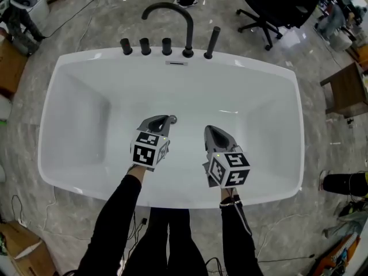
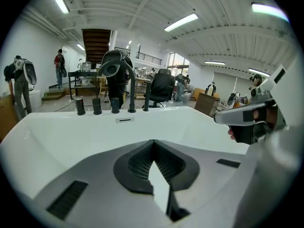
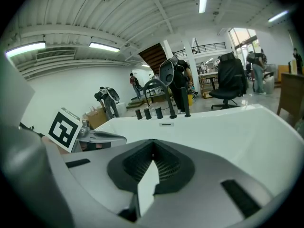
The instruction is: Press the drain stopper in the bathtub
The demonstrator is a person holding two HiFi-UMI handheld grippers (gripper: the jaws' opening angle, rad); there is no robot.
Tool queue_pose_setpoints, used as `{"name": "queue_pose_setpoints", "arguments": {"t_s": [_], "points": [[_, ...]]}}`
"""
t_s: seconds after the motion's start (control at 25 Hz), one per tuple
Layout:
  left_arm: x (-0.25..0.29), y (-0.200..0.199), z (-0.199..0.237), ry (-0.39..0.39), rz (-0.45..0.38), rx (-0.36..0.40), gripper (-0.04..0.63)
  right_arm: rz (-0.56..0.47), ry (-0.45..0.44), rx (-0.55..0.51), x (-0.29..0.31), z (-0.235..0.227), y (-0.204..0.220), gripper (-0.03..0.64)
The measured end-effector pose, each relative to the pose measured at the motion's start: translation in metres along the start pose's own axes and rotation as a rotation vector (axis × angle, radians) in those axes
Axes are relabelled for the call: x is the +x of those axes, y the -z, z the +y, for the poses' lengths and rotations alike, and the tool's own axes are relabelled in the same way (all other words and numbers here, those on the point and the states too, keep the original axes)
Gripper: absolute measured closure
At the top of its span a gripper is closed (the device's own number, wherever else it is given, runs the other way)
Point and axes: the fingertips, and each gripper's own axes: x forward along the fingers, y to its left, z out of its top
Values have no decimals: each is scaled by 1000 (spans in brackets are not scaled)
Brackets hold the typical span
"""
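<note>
Bathtub holds left gripper, jaws together, beside drain stopper.

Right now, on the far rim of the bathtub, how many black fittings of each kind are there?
Knobs: 3
Curved spout: 1
Hand shower wand: 1
Total: 5
</note>
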Motion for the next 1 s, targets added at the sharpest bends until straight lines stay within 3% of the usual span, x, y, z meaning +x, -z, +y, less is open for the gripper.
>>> {"name": "queue_pose_setpoints", "arguments": {"t_s": [0.36,0.56,1.0], "points": [[-53,-46,-18,6,-71,30,594,-35,-1,-35,-41,18,-35,615],[-78,-65,-27,3,-122,9,594,-70,-1,-65,-57,24,-57,615],[-117,-76,-52,-5,-143,21,594,-70,-14,-133,-95,43,-66,615]]}}
